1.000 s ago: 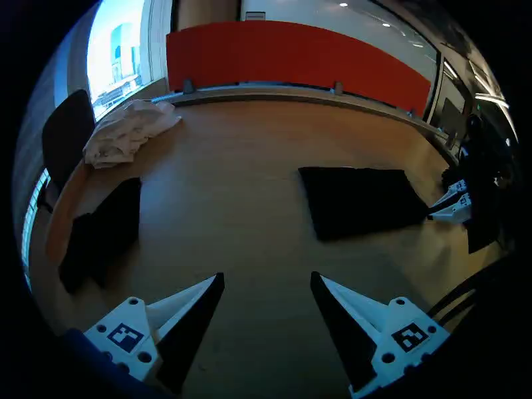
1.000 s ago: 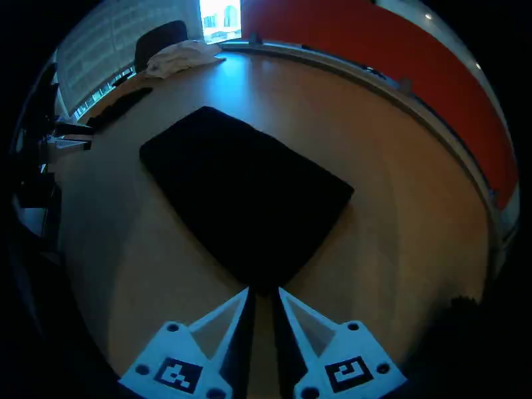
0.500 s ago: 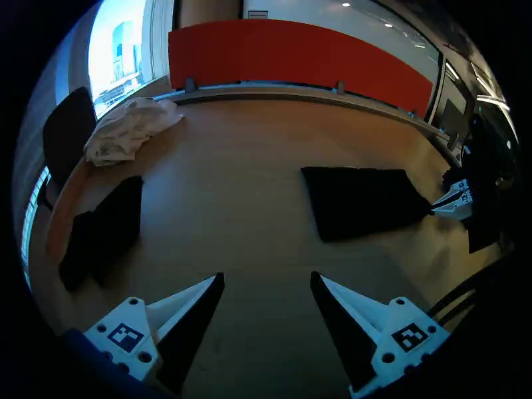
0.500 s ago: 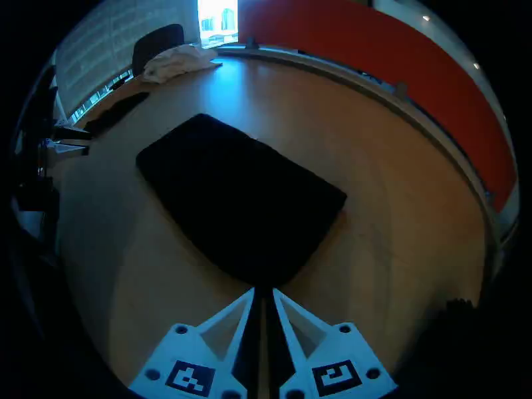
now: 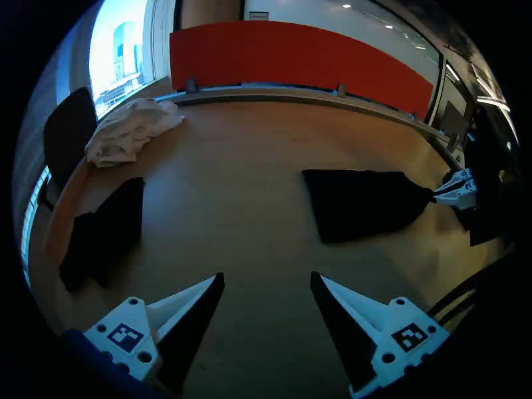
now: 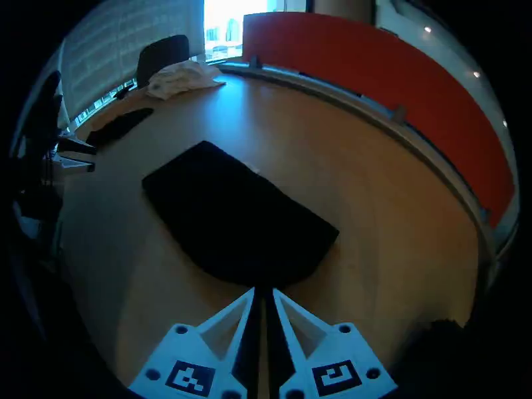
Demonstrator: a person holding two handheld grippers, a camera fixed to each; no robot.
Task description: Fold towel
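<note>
Wooden table [image 5: 253,153] with a curved far edge takes up most of both views. A red panel [image 5: 299,56] stands upright along that far edge, and a bright window [image 5: 123,53] lies to the left of the panel.

A black towel [image 5: 359,203] lies on the table, right of centre in the left gripper view. Most of it rests flat. Its right-hand corner is drawn out to a point.

A dark chair [image 5: 63,136] stands beyond the table's left edge. A pale crumpled cloth [image 5: 130,130] lies on the table near the chair, well apart from the towel. A dark cloth [image 5: 106,229] lies near the left edge, closer to the camera.

Left gripper [image 5: 266,275]: fingers spread wide over bare table, touching nothing, well apart from the towel.

Right gripper [image 6: 263,292]: fingers pressed together on the towel's near edge [image 6: 233,219]. In the left gripper view it [image 5: 455,193] sits at the pointed corner.
</note>
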